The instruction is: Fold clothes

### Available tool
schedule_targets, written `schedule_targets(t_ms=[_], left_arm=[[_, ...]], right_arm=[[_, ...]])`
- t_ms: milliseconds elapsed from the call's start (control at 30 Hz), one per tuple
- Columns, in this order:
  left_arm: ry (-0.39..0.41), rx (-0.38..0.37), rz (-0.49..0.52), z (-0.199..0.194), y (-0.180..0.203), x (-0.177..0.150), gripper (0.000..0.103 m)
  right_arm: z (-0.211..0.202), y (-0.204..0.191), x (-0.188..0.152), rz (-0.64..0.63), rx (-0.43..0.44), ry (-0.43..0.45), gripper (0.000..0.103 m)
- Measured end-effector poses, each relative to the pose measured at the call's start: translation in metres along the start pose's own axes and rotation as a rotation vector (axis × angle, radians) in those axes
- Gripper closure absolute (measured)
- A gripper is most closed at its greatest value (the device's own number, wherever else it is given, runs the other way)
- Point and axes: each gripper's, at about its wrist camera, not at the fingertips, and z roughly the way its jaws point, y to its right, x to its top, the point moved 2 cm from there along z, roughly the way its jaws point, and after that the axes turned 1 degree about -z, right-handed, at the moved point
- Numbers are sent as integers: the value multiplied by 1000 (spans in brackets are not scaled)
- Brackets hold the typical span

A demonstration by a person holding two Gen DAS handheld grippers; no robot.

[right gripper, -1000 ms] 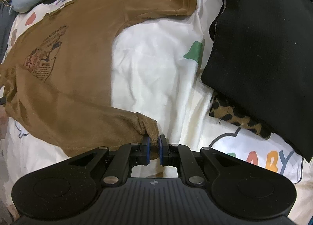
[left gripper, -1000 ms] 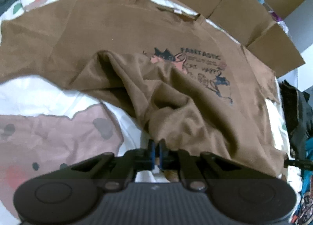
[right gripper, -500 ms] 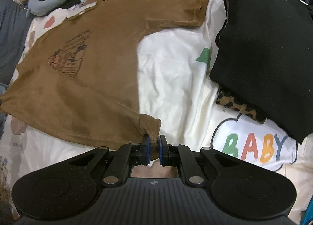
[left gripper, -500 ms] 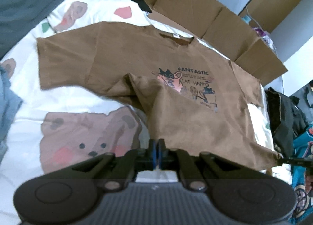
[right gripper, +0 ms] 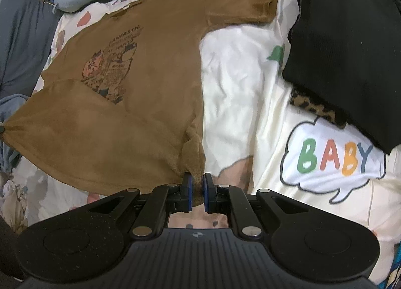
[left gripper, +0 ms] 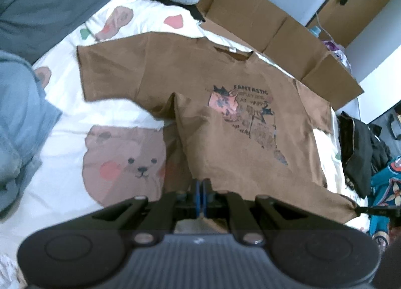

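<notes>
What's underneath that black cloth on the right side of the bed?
Under the black cloth a leopard-print fabric pokes out at its lower edge, lying on the white cartoon bedsheet. How far that fabric extends, or what else lies beneath, is covered.

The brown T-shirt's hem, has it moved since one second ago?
Yes. The brown T-shirt hem is pulled toward the camera, uncovering more white sheet beside the black garment.

Dim, left view blurry, fisheye-warped edges
</notes>
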Motion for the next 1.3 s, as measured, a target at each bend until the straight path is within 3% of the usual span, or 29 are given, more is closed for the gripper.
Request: schedule_targets(t_ms=[433, 867, 967, 1067, 1300], left_arm=[[-96, -17, -19, 69, 6, -53, 101], [-178, 92, 55, 144, 8, -92, 95], [-190, 91, 45, 144, 6, -98, 92], [-171, 90, 31, 127, 0, -99, 77], [-123, 101, -15, 88, -14, -100, 72]], right_arm=[[33, 15, -17, 50, -52, -54, 96], [53, 12, -16, 29, -97, -100, 96], [56, 11, -17, 22, -102, -111, 96], [57, 11, -19, 23, -105, -113, 96], [59, 10, -21, 41, -103, -109, 96]])
